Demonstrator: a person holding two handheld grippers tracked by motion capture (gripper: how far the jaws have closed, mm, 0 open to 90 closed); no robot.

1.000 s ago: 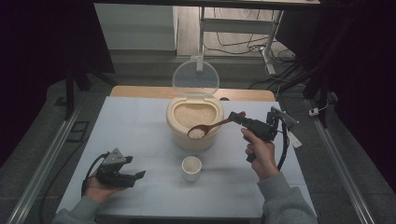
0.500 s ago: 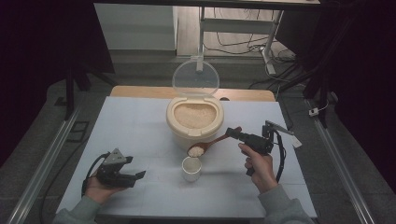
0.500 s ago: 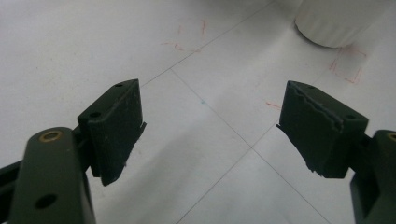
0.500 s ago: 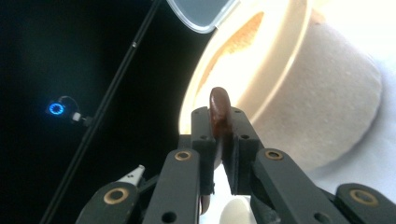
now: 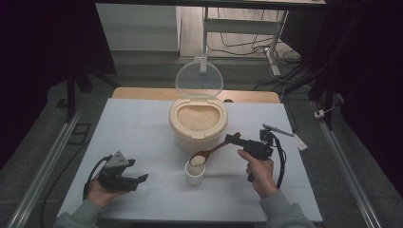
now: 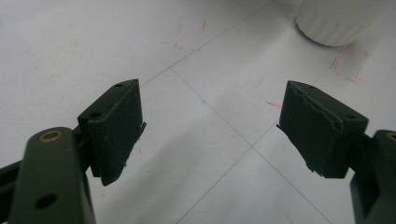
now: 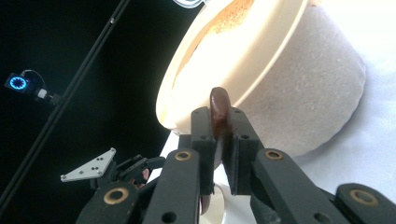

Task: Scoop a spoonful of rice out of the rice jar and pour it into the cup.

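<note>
A cream container [image 5: 198, 126] full of rice stands mid-table with its clear lid [image 5: 199, 79] flipped up. My right gripper [image 5: 234, 139] is shut on the handle of a brown wooden spoon [image 5: 209, 152]. The spoon's bowl carries rice and hovers right over a small white cup [image 5: 195, 173] in front of the container. In the right gripper view the spoon handle [image 7: 218, 111] is pinched between the jaws, with the container [image 7: 280, 79] close behind. My left gripper [image 5: 138, 179] rests open at the front left; in its own view it [image 6: 210, 126] has bare table between the jaws.
The white table [image 5: 142, 128] has faint grid lines and red marks. A wooden board [image 5: 142, 93] lies along its far edge. A white tag [image 5: 299, 141] lies by the right hand. Metal rails [image 5: 52, 156] flank the table. The cup's base [image 6: 334, 21] stands ahead of the left gripper.
The right gripper has carried the rice-laden spoon out of the container, forward and down, to just above the cup. The left gripper has stayed put.
</note>
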